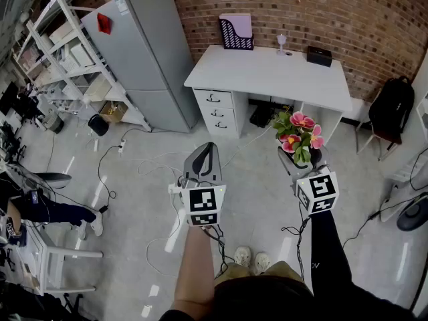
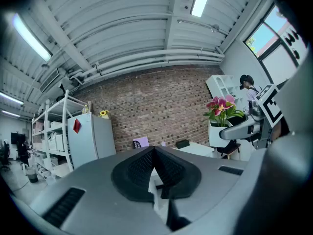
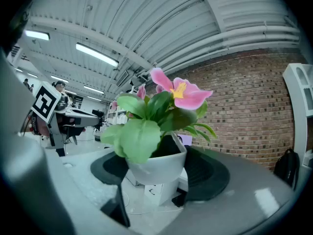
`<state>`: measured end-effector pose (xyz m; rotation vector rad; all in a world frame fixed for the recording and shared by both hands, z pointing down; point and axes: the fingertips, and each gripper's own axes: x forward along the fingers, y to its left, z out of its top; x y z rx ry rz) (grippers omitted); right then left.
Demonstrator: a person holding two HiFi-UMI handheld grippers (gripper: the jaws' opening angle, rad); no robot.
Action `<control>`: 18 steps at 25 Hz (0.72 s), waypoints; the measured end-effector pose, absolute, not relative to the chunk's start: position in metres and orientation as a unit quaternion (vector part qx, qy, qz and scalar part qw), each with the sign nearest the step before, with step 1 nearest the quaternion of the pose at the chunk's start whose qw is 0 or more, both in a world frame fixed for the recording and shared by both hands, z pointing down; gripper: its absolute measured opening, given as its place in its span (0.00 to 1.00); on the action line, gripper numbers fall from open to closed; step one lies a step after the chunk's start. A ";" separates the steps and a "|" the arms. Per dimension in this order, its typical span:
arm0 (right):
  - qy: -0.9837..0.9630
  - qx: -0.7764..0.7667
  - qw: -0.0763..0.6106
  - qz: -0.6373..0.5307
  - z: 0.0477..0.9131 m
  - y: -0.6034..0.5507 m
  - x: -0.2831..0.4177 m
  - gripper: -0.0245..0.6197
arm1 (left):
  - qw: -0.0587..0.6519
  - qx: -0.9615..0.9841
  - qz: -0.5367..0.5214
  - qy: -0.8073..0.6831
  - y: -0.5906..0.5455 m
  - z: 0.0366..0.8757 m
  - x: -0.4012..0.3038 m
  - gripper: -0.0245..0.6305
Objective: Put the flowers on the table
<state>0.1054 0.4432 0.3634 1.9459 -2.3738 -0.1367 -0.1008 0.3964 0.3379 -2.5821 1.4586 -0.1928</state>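
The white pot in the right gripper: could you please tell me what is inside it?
Pink flowers and broad green leaves rise from the white pot. The leaves overhang its mouth, so beyond a dark patch, the stems' base and any soil are covered.

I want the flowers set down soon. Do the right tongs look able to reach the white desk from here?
Probably not yet: the right tongs, shut on the flower pot, hang over floor short of the desk. Nothing blocks the way, and the desk's front is bare; a step forward should do.

Rough brick wall (image 1: 301, 5), smooth white pot (image 3: 157, 166)
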 end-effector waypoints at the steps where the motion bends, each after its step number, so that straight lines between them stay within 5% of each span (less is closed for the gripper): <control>1: -0.773 0.632 0.034 -0.045 0.363 0.447 0.110 0.57 | 0.084 -0.866 -0.063 0.490 0.400 0.337 -0.096 0.05; 18: -0.806 0.590 0.020 -0.051 0.365 0.457 0.103 0.57 | 0.097 -0.855 -0.075 0.504 0.426 0.342 -0.096 0.05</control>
